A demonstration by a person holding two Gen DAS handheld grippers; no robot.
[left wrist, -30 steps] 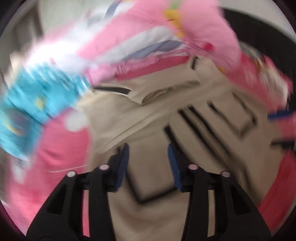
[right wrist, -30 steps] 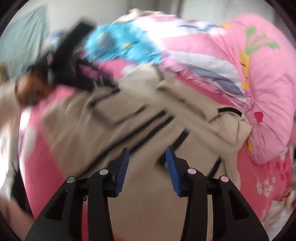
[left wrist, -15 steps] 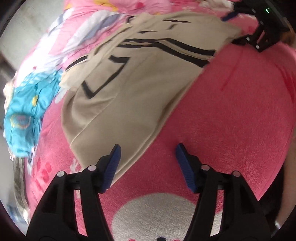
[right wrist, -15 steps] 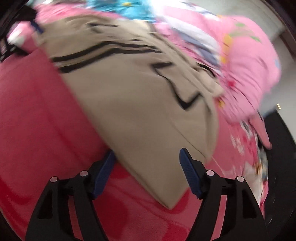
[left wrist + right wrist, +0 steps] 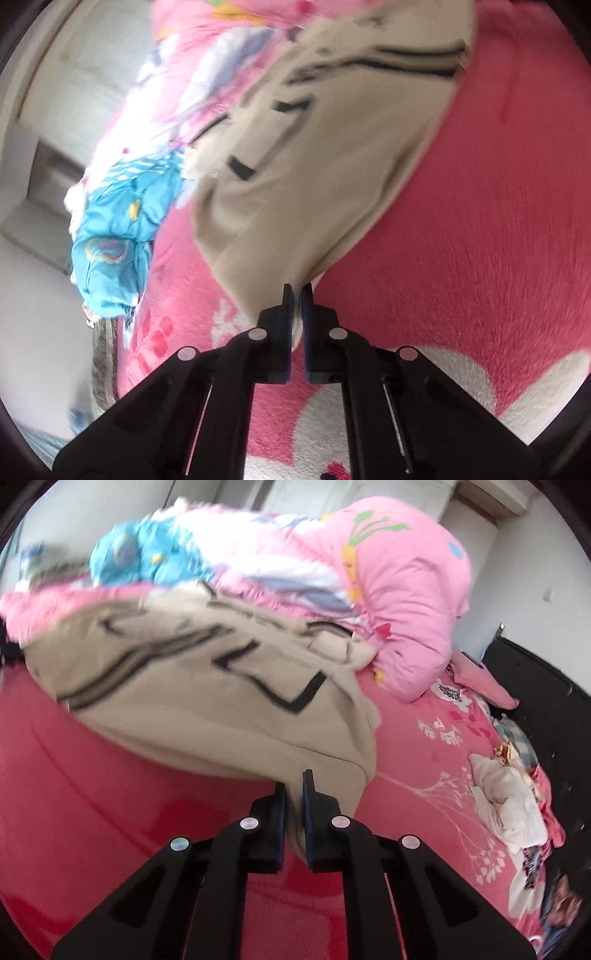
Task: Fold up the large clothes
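Fabric is now pinched in both tools: half a second ago the fingers of each were spread wide above the hem, and now I am clamping them onto it. The left gripper, bottom centre of its frame, is gripping one lower corner of the beige garment; the right gripper is gripping the other corner, also bottom centre. I judge this as the start of a fold, with the hem ready to be carried toward the collar.

The garment is lying across the middle of both frames on the bed's pink blanket. It is looking soft and matte, with angular black stripes. The blanket is looking plush and fuzzy. A puffy pink quilt is bulging at upper right, and a crumpled blue cloth is lying at left.
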